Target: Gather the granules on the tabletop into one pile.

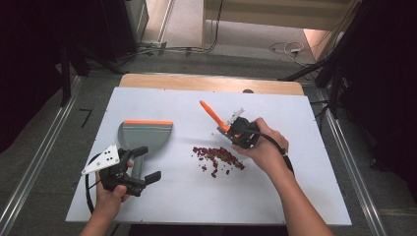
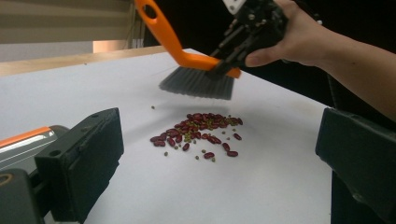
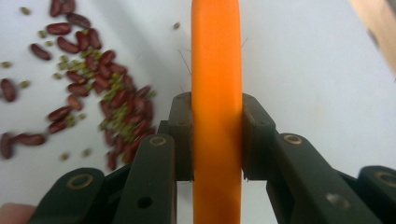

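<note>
A heap of red beans mixed with small green ones (image 1: 219,156) (image 2: 198,130) (image 3: 93,93) lies in the middle of the white board. My right gripper (image 1: 227,129) (image 3: 216,140) is shut on the orange handle of a small brush (image 1: 211,114) (image 2: 196,81) (image 3: 216,70). The grey bristles hang just above the board, behind the heap. A grey dustpan with an orange lip (image 1: 145,133) (image 2: 23,140) lies at the left. My left gripper (image 1: 147,163) (image 2: 217,140) stands open beside the pan's handle, facing the beans, with nothing between its jaws.
The white board (image 1: 305,196) covers a wooden table whose far edge (image 1: 196,81) shows behind it. A few stray beans (image 2: 152,107) lie apart from the heap. Metal rails run along the floor on both sides, and cables lie on the floor at the back.
</note>
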A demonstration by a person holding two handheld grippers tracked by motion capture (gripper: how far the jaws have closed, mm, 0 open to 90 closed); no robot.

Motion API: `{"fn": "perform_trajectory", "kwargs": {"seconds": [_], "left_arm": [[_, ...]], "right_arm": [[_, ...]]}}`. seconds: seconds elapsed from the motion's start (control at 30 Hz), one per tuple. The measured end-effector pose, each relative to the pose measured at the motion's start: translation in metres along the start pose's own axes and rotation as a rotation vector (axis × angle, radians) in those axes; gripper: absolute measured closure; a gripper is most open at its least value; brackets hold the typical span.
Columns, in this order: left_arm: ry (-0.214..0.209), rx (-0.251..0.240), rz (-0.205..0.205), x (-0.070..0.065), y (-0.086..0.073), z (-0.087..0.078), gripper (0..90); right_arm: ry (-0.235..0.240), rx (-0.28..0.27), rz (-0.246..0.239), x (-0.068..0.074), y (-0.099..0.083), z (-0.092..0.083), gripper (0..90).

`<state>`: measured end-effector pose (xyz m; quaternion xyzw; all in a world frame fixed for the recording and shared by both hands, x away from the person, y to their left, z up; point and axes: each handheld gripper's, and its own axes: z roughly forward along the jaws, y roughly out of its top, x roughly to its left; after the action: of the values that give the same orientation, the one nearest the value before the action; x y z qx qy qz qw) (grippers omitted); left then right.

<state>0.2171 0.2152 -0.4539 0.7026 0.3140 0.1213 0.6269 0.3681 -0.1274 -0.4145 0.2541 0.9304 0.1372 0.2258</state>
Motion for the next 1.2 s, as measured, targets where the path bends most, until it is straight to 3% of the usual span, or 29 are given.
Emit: {"fn": "perform_trajectory", "kwargs": {"seconds": [0.07, 0.2, 0.27, 0.37, 0.53, 0.6, 0.8, 1.0, 1.1, 1.2], "left_arm": [[-0.001, -0.002, 0.0, 0.0, 0.0, 0.0, 1.8], [0.0, -0.002, -0.001, 0.001, 0.0, -0.001, 1.8], [0.0, -0.002, -0.001, 0.001, 0.0, -0.001, 1.8], [0.001, -0.002, -0.002, 0.002, -0.001, -0.002, 1.8], [0.001, -0.001, -0.001, 0.001, 0.0, -0.001, 1.8], [0.0, 0.002, 0.003, 0.001, 0.0, 0.0, 1.8], [0.001, 0.0, 0.001, 0.0, 0.0, 0.001, 1.8], [0.003, 0.004, 0.005, 0.001, 0.0, 0.0, 1.8], [0.002, 0.001, 0.002, 0.001, 0.0, -0.001, 1.8], [0.002, 0.0, 0.0, 0.003, 0.0, -0.001, 1.8]], "right_arm": [[-0.018, -0.005, -0.085, -0.001, 0.007, 0.011, 68.7], [-0.04, -0.003, -0.188, 0.002, 0.017, 0.03, 68.7], [-0.013, -0.023, -0.2, 0.007, 0.018, 0.032, 68.7], [-0.004, -0.009, -0.241, 0.012, 0.017, 0.029, 68.8], [0.084, -0.013, -0.304, 0.02, 0.006, 0.014, 68.7], [0.099, -0.022, -0.298, 0.02, 0.002, 0.008, 68.7], [0.078, -0.075, -0.24, 0.016, 0.0, -0.005, 68.7], [0.04, -0.033, -0.263, 0.016, 0.003, 0.012, 68.7], [0.068, -0.045, -0.243, 0.018, 0.001, 0.016, 68.7], [0.055, -0.029, -0.27, 0.026, -0.001, 0.014, 68.7]]}}
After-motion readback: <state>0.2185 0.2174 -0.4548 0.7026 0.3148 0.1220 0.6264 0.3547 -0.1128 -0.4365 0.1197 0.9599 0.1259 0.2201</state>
